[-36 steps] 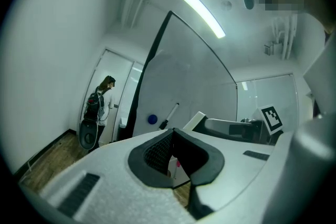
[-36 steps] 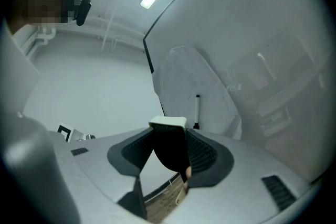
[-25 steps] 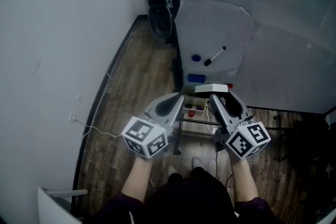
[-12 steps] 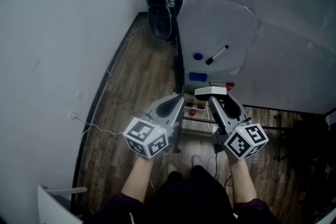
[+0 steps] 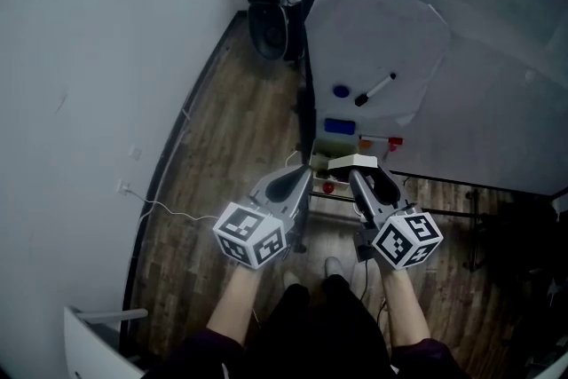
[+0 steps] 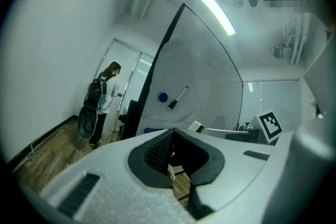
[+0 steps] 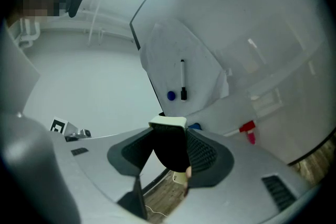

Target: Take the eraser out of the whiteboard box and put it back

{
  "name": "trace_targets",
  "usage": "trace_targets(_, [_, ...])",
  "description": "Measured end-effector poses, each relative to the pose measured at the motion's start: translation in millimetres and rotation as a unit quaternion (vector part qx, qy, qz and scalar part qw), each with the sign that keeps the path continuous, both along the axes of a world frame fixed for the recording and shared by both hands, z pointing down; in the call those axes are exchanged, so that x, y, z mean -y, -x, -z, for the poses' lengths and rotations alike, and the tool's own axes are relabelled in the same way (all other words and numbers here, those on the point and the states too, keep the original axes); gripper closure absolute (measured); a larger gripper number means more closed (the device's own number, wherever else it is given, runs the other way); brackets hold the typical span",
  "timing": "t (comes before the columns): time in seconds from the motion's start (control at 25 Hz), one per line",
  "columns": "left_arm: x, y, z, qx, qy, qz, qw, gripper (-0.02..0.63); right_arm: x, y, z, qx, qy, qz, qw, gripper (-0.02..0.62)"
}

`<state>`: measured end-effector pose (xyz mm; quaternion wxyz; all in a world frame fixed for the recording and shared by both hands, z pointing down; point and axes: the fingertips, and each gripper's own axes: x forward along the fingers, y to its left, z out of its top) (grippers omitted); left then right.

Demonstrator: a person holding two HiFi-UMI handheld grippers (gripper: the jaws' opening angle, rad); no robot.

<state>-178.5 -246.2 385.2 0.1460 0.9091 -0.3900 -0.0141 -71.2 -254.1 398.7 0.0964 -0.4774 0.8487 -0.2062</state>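
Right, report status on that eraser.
Right gripper shut on eraser. Left gripper shut, empty. Eraser in the air, short of the whiteboard. Nothing seen in the way.

The floor (image 5: 222, 155) is of brown wood planks, rather matt. The whiteboard (image 5: 382, 40) is smooth with a soft shine. The left claw (image 6: 176, 152) and the right claw (image 7: 168, 150) have matt grey plastic shells and black pads (image 7: 202, 152) with a fine ribbed texture. The eraser (image 7: 169, 124) has a pale, smooth plastic back and a dark, dull underside like felt.
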Motion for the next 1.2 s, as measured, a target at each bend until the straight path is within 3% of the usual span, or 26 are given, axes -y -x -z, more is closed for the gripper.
trace_targets(0.48, [-1, -5, -19, 0.003, 0.013, 0.006, 0.9999, 0.601, 7, 0, -29, -0.004, 0.024, 0.003, 1.000, 0.407])
trace_targets(1.2, [-4, 0, -47, 0.003, 0.042, 0.023, 0.9989, 0.601, 42, 22, -106, -0.067, 0.063, 0.001, 0.996, 0.407])
